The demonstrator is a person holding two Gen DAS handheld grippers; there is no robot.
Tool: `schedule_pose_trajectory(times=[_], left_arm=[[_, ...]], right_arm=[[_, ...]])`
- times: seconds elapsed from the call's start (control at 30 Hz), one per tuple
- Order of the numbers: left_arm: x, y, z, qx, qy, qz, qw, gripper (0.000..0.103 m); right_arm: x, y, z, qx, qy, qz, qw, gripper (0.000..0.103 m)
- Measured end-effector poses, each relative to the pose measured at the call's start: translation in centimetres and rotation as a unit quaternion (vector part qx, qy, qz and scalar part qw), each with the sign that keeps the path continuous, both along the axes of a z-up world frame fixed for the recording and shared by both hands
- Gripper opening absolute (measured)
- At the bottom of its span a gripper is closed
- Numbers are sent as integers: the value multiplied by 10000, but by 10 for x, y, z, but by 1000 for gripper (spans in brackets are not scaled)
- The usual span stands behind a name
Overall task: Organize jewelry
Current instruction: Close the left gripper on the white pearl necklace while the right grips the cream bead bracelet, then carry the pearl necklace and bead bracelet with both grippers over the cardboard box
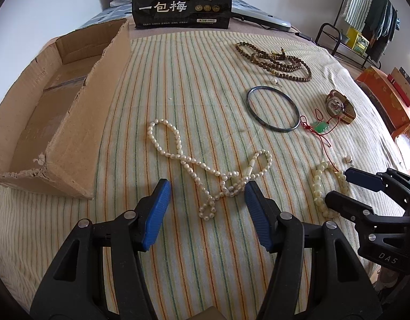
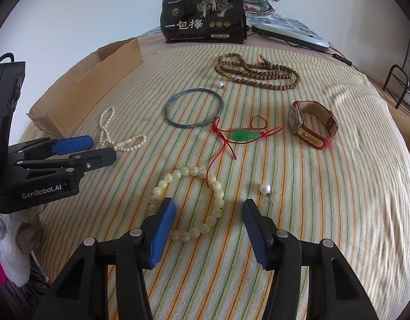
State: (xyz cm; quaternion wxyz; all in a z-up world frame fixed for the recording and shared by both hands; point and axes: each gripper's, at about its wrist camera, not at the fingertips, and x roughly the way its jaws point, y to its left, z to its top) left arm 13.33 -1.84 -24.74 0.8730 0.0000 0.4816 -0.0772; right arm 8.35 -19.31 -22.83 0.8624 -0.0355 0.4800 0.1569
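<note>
On the bed, the open cardboard box (image 1: 58, 112) with torn edges holds no jewelry. The pearl necklace (image 1: 205, 170) lies on the striped cloth (image 1: 194, 85) between the released left tongs (image 1: 207, 192). The round cream bead bracelet (image 2: 189, 202) lies partly between the released right tongs (image 2: 209, 210).

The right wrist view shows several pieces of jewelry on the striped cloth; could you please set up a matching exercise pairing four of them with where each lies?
Things:
1. Pale yellow beaded bracelet
2. Long brown wooden bead necklace
3. Red-strapped wristwatch
4. White pearl necklace

Places:
A. Nearest the open cardboard box
B. At the far edge, in front of the black snack bag
C. Between the right gripper's blue pads
D. Right of the green pendant on red cord

Pairs: 1-C, 2-B, 3-D, 4-A
</note>
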Motion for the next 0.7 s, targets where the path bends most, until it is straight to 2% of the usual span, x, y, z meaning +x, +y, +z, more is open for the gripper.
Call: schedule_pose_trajectory(times=[0.07, 0.13, 0.23, 0.37, 0.4, 0.47, 0.57, 0.6, 0.7], left_arm=[[1, -4, -1, 54, -34, -55, 10000, 60], [2, -7, -2, 91, -76, -101, 9999, 57], [2, -9, -2, 103, -126, -191, 9997, 46], [1, -13, -1, 90, -162, -283, 9994, 25], [0, -14, -1, 77, -165, -313, 9993, 16], [-1, -16, 0, 69, -176, -343, 9992, 7], [-3, -18, 2, 42, -208, -344, 9992, 6], [-3, -17, 2, 11, -206, -329, 9992, 6], [-4, -15, 7, -103, -239, -297, 9992, 6]], right_arm=[[0, 2, 0, -74, -39, 23, 10000, 53], [0, 3, 0, -93, -53, 39, 9999, 46], [-1, 5, 2, -49, -53, 92, 9999, 36], [-1, 6, 2, 33, -24, 145, 9999, 28], [-1, 6, 2, 88, -3, 162, 9998, 23], [-1, 5, 3, 199, 52, 185, 9996, 17], [-2, 3, 4, 341, 105, 189, 9992, 11], [-2, 2, 4, 384, 117, 194, 9990, 6], [-4, -1, 8, 486, 114, 170, 9986, 6]])
